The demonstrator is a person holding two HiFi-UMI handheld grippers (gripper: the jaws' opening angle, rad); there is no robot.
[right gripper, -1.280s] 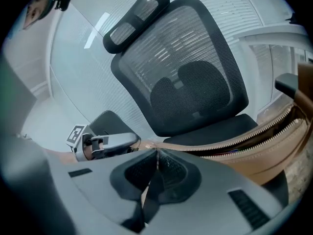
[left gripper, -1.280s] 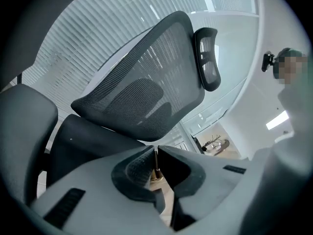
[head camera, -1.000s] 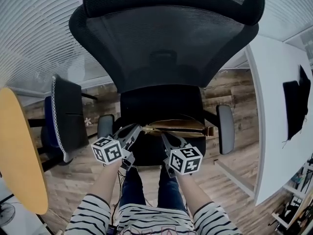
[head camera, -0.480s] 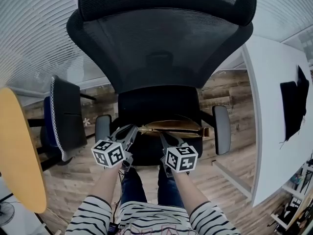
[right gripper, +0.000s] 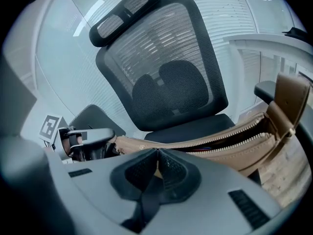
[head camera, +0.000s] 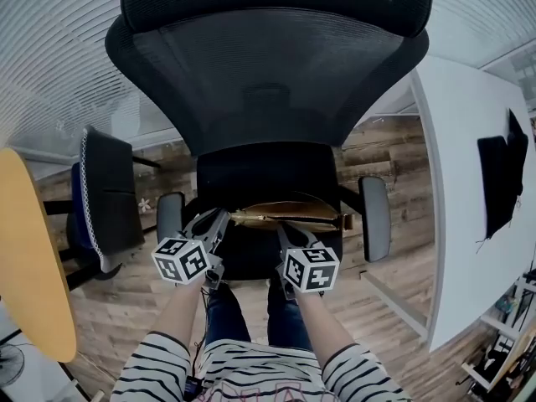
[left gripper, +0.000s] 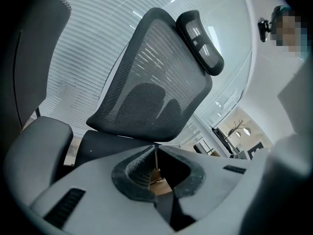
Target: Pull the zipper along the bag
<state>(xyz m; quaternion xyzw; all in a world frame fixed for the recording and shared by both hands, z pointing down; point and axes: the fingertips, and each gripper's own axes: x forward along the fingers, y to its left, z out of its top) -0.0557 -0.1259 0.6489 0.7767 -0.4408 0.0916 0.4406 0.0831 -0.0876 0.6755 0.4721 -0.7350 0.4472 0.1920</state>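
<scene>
Head view, steeply down: a person in striped sleeves [head camera: 155, 363] and jeans [head camera: 251, 321] stands at 6 o'clock, with a gripper in each hand aimed toward 12.

The left gripper [head camera: 224, 219] has its jaws pressed together on the left end of a tan bag [head camera: 293, 213]. The left gripper view shows a thin tan strip nipped between its pads.

Just beside it, at its 3 o'clock, the right gripper [head camera: 287, 227] also has its jaws squeezed together. They pinch the zipper [right gripper: 220, 131] where the two rows of teeth run in behind the pads, and a tan sliver shows between them.

The bag lies along the front of the seat [head camera: 268, 174] of a black chair [head camera: 268, 82], stretched from 9 to 3 o'clock. Toward 3 o'clock from the right gripper its mouth gapes open, ending in a brown tab [right gripper: 289, 99].

Grey armrests [head camera: 373, 229] flank the seat at 9 and 3. The mesh backrest and headrest rise beyond it at 12.

Around the chair is a wood floor [head camera: 402, 283]. A white table [head camera: 465, 241] stands at 3 o'clock with a dark cloth [head camera: 500, 182] on it. A yellow table [head camera: 29, 266] is at 8, and a second chair [head camera: 109, 199] is at 9.
</scene>
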